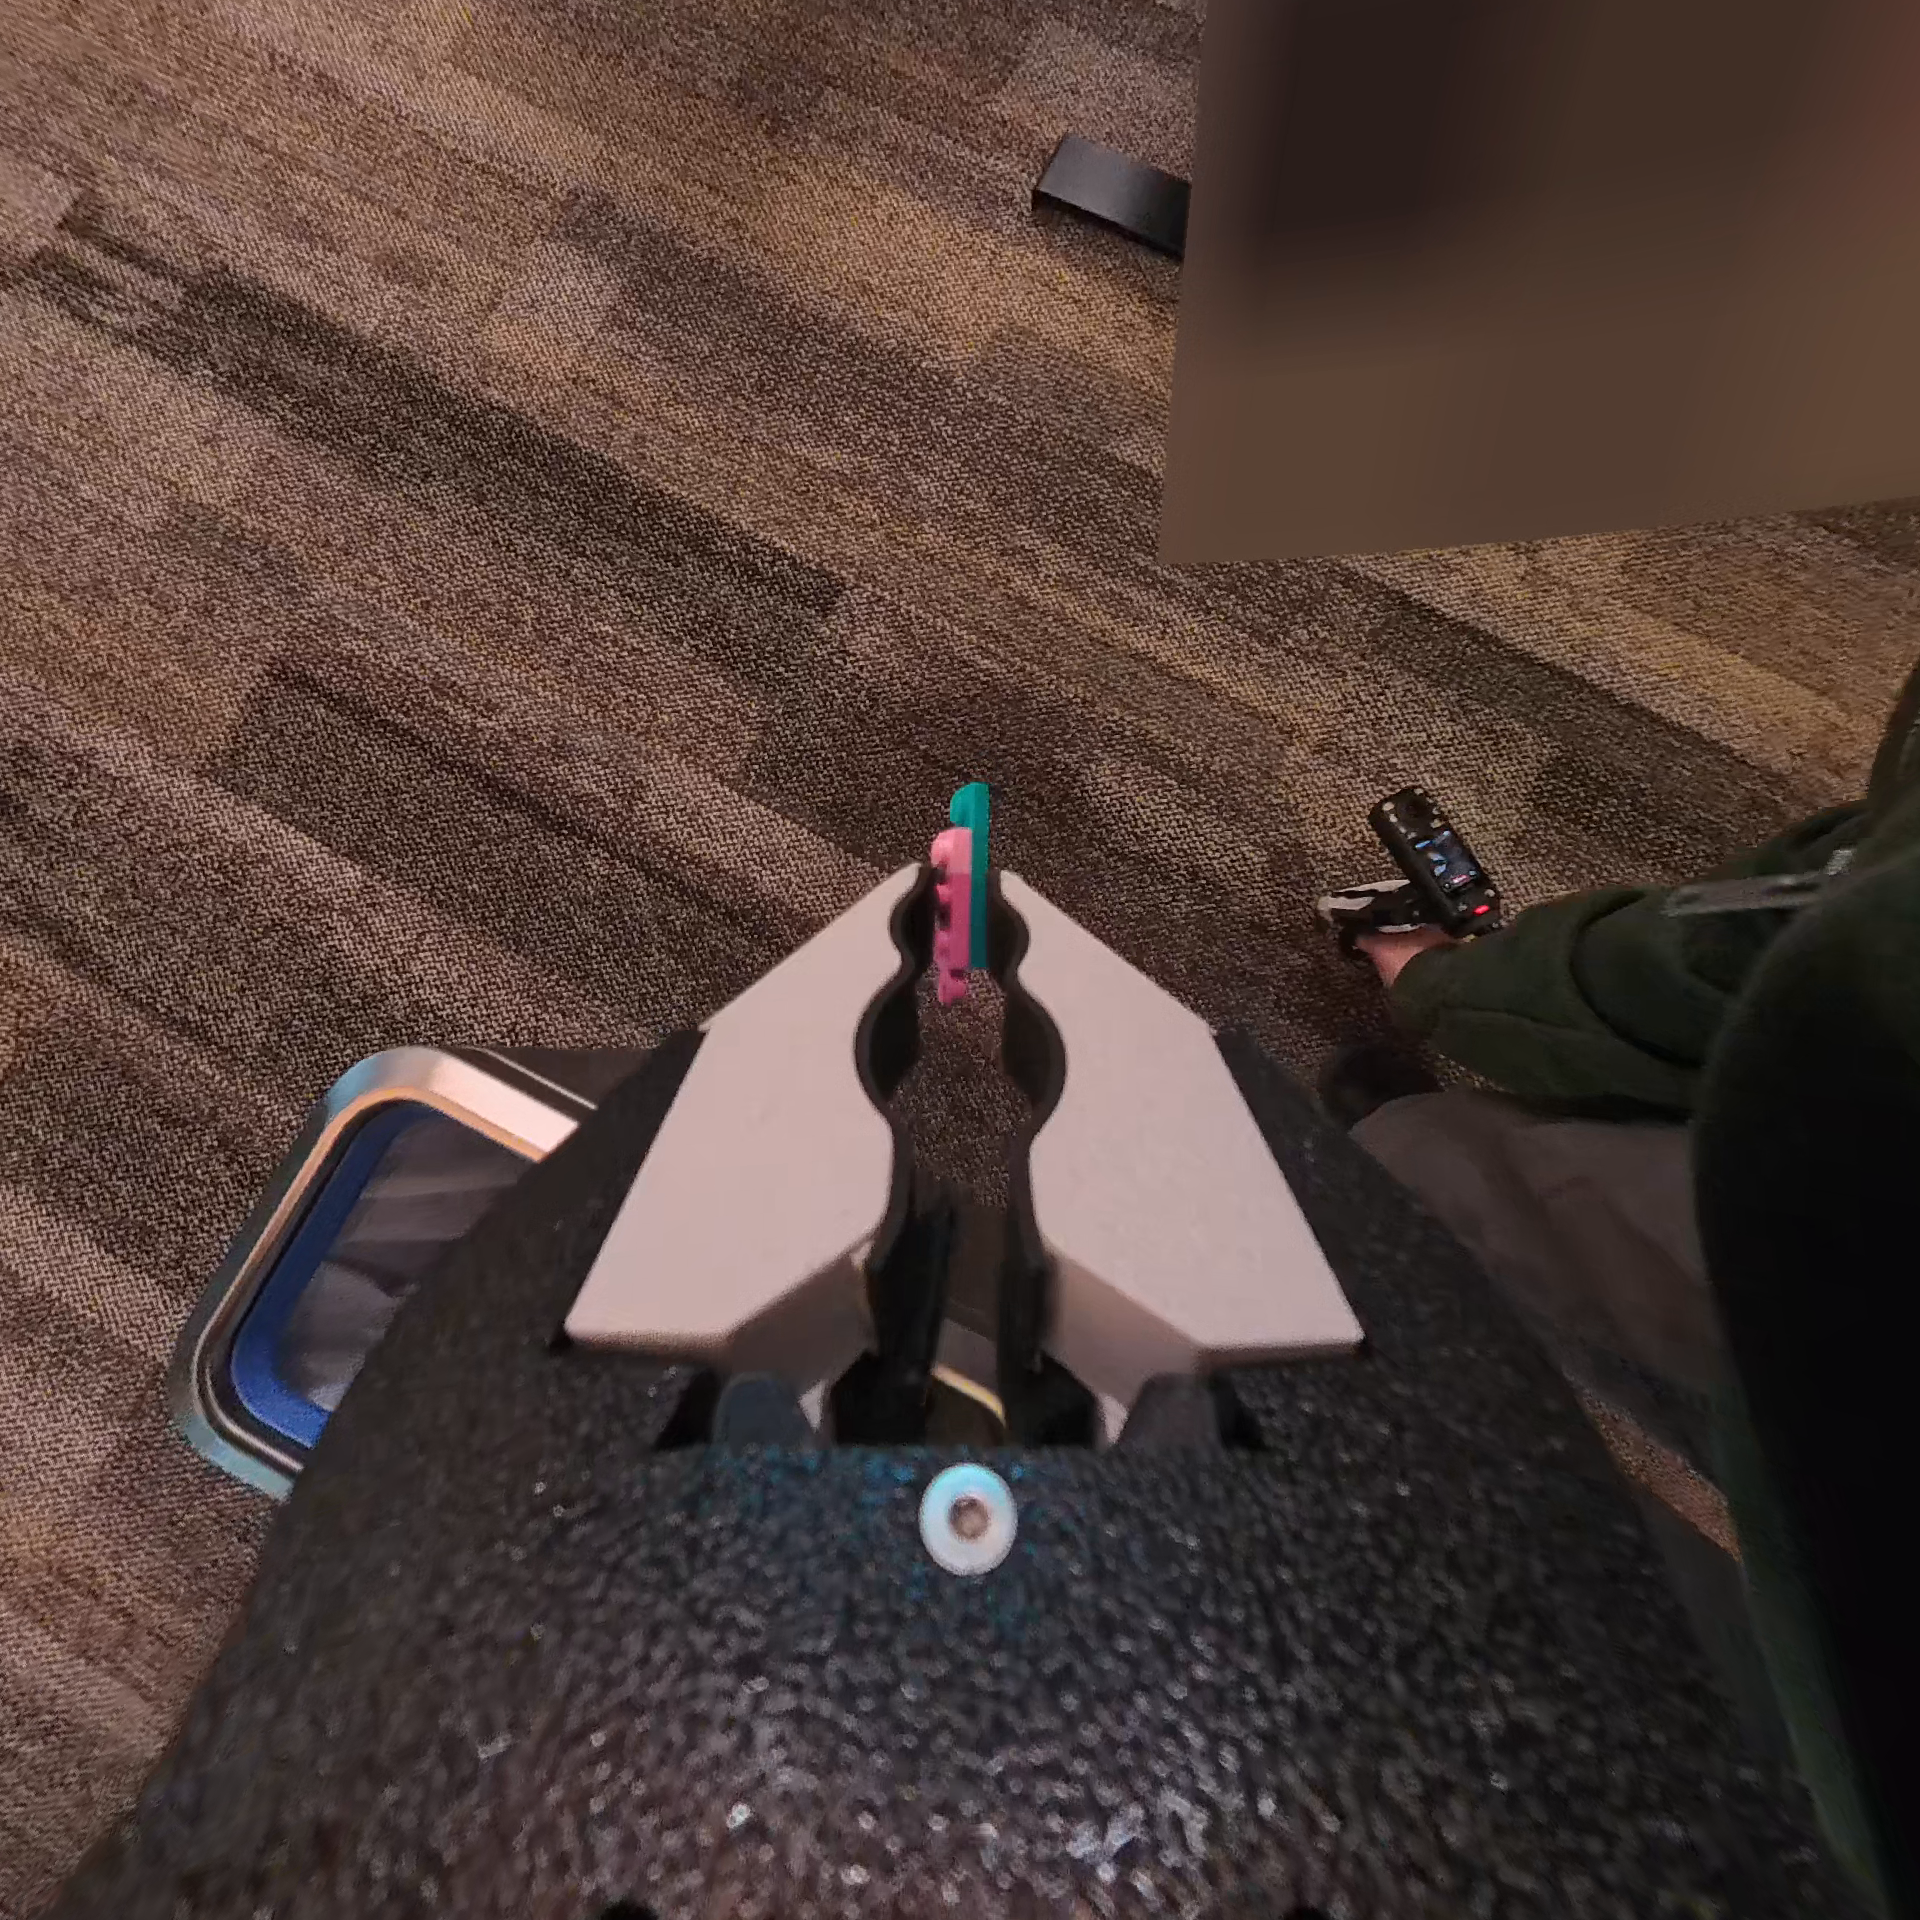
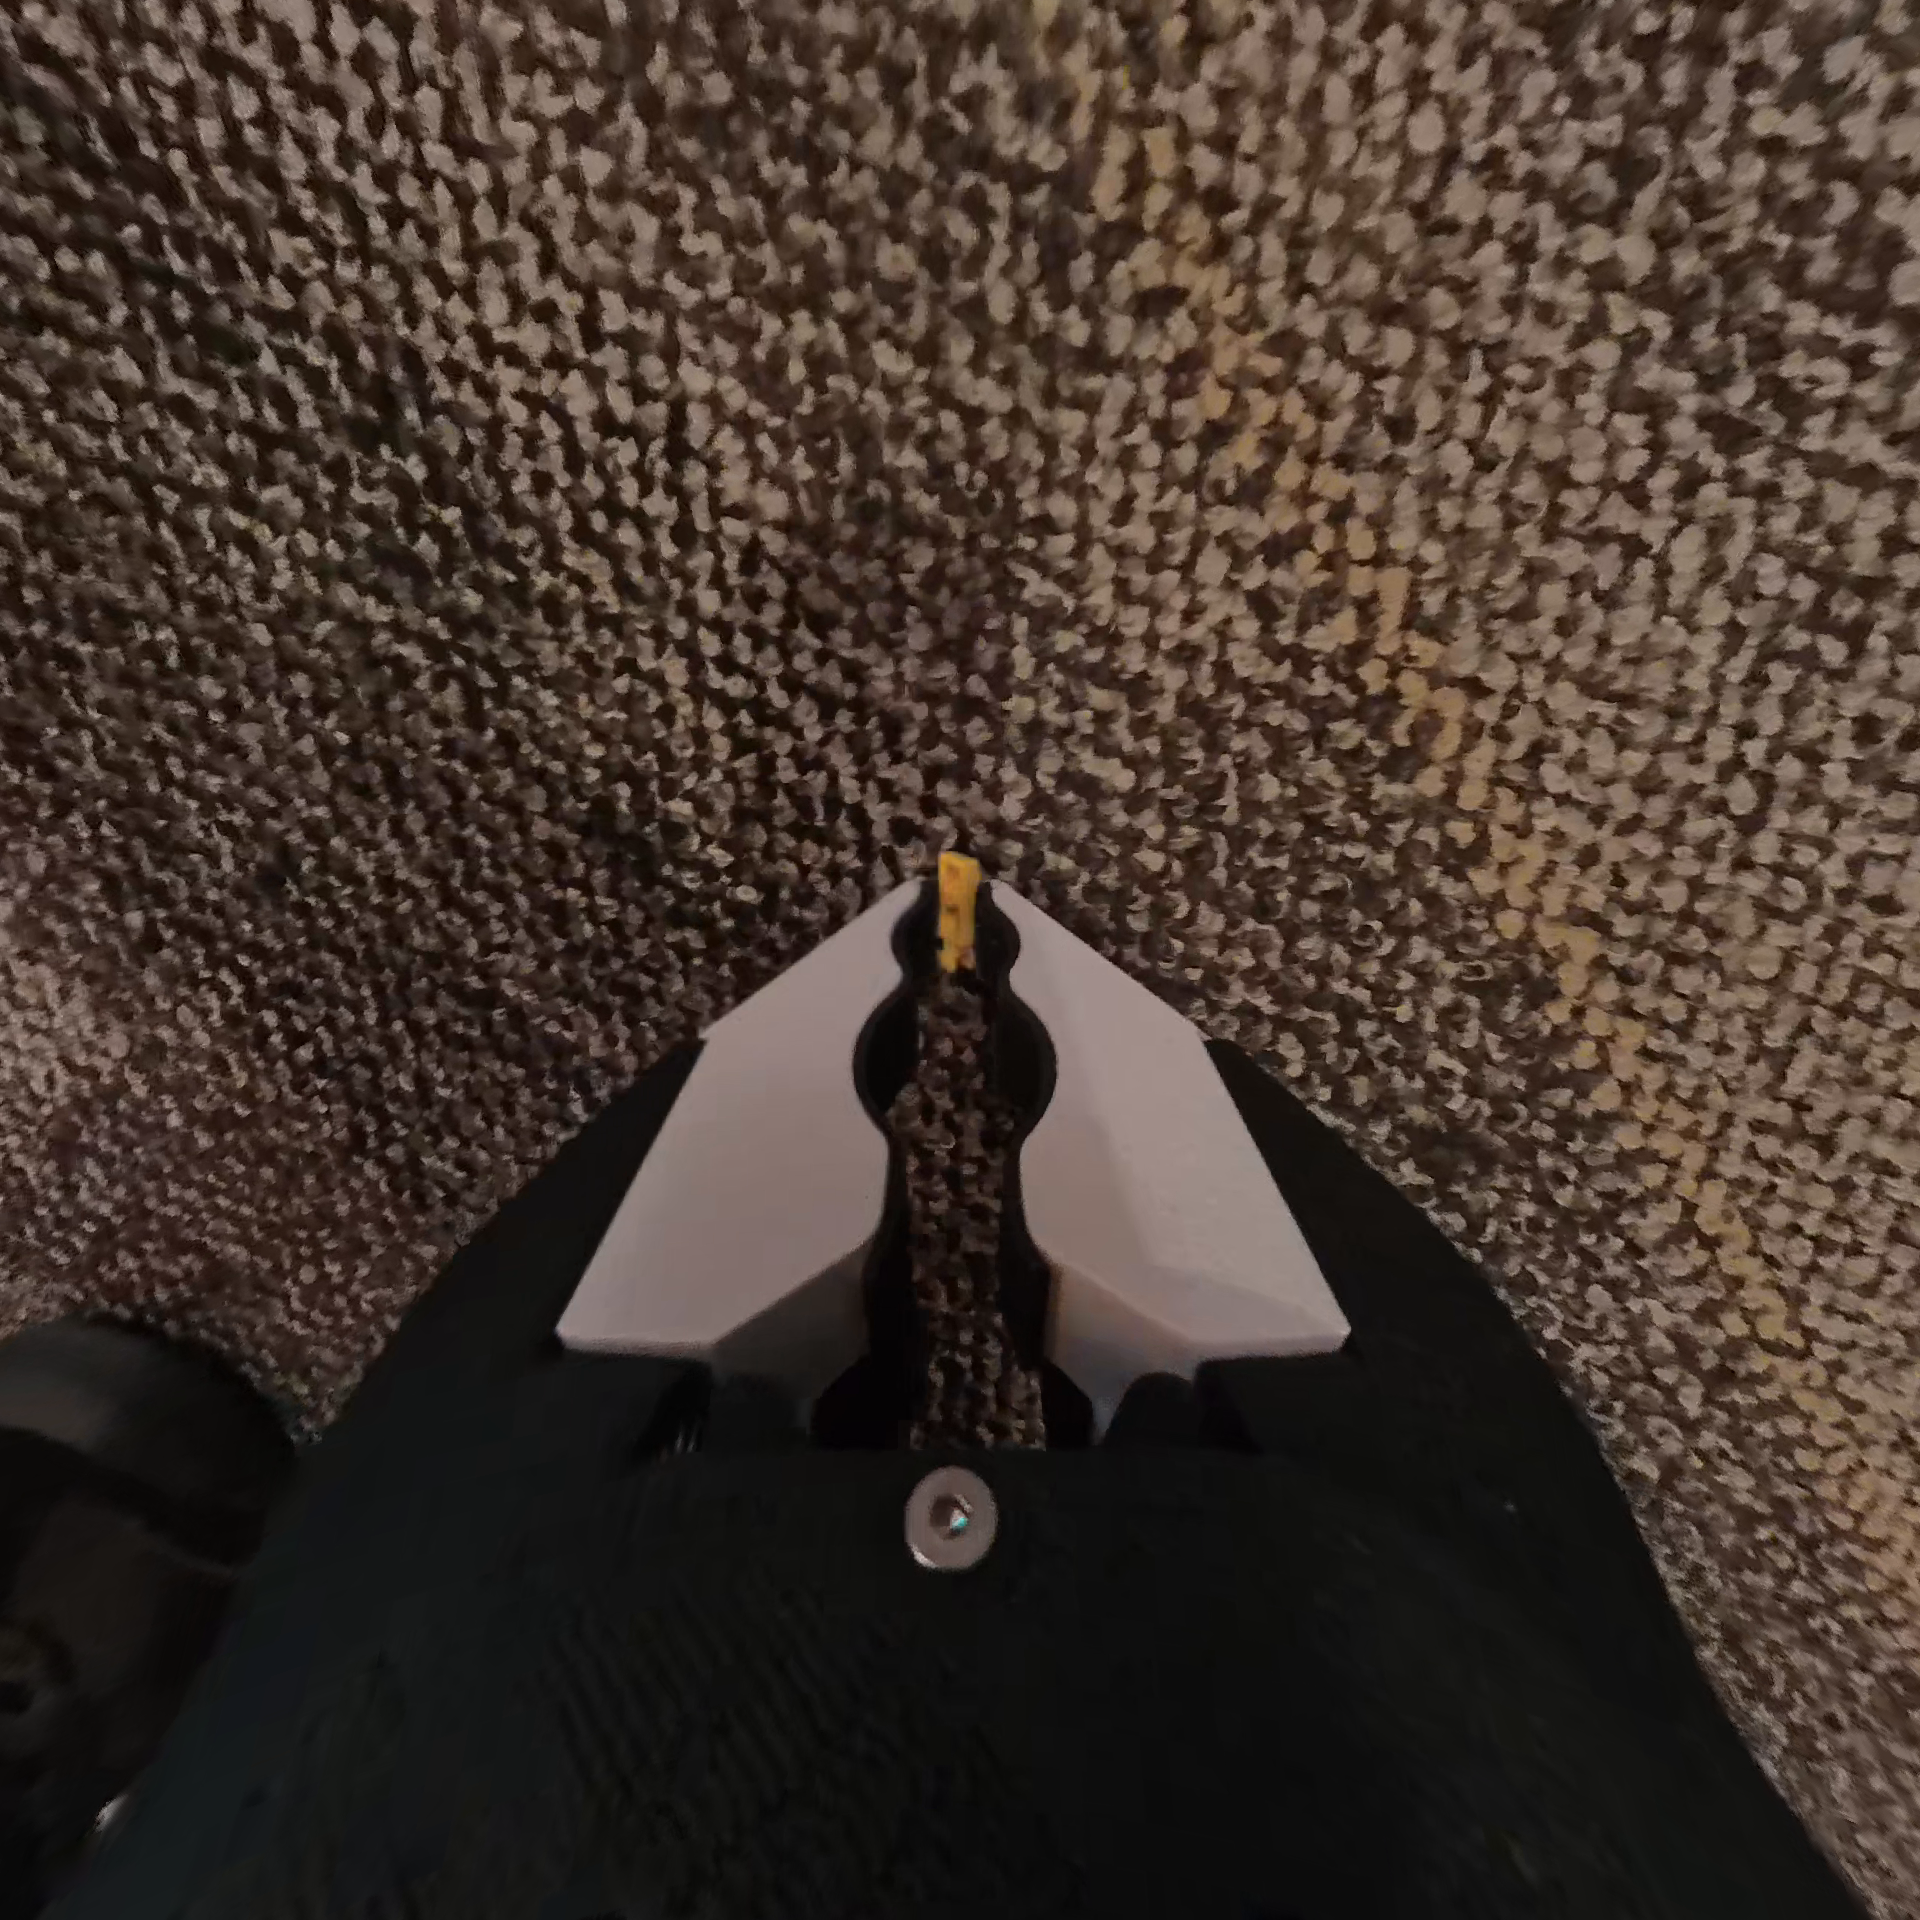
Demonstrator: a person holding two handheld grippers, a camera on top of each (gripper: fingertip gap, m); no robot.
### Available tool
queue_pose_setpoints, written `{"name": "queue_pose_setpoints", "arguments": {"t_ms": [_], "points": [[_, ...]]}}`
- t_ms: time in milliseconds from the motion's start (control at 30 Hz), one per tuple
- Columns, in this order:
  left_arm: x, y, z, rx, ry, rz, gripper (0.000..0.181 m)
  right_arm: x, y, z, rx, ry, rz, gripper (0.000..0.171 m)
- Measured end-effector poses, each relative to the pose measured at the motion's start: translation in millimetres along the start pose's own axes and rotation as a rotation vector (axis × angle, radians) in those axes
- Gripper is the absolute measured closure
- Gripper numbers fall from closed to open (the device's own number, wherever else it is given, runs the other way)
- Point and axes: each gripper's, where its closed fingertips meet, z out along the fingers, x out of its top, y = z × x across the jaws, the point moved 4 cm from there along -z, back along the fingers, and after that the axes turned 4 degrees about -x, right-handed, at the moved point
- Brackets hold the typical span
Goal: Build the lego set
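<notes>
Two grippers are each clamped on lego pieces, one per view. At the far left of the left wrist view, a silver-rimmed tray (image 1: pixel 312 1226) with a blue inner edge sits on the brown patterned carpet (image 1: pixel 468 520), partly hidden behind the black body of the tool. Moving rightward to the middle, the left gripper (image 1: pixel 961 914) has its white fingers (image 1: pixel 790 1122) drawn in tight on a small assembly held edge-on at the very tips: a pink piece (image 1: pixel 948 914) on the left face, pressed flat against a teal piece (image 1: pixel 975 883) on the right. The teal piece pokes out past the fingertips, while the pink one reaches back a little into the gap between the fingers. Both stand upright and clear of the carpet. Further right, a black strip (image 1: pixel 1112 192) lies on the floor in the distance, and nearer, a dark green sleeve (image 1: pixel 1538 997) reaches out to the right gripper (image 1: pixel 1382 904), seen small and low near the carpet, well apart from the pink and teal assembly.

In the right wrist view, a dark rounded shape fills the lower left corner; what it is cannot be told. At centre, the right gripper (image 2: pixel 956 914) is pinched onto a thin yellow piece (image 2: pixel 956 909), gripped edge-on at the fingertips with its end sticking just beyond them, close over the speckled carpet (image 2: pixel 1351 520).
</notes>
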Motion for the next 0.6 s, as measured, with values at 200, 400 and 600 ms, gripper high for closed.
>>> {"name": "queue_pose_setpoints", "arguments": {"t_ms": [200,400,600], "points": [[12,1,-35,0.001,0.099,-0.068,0.174,14,-10,-50,0.078,-0.031,-0.115,0.166],[91,-1,-130,0.059,0.405,-0.132,0.174,71,-6,-276,0.234,0.137,-0.281,0.166],[166,-13,-253,0.125,0.707,-0.318,0.174,203,-16,-538,0.316,0.434,-0.503,0.166]]}}
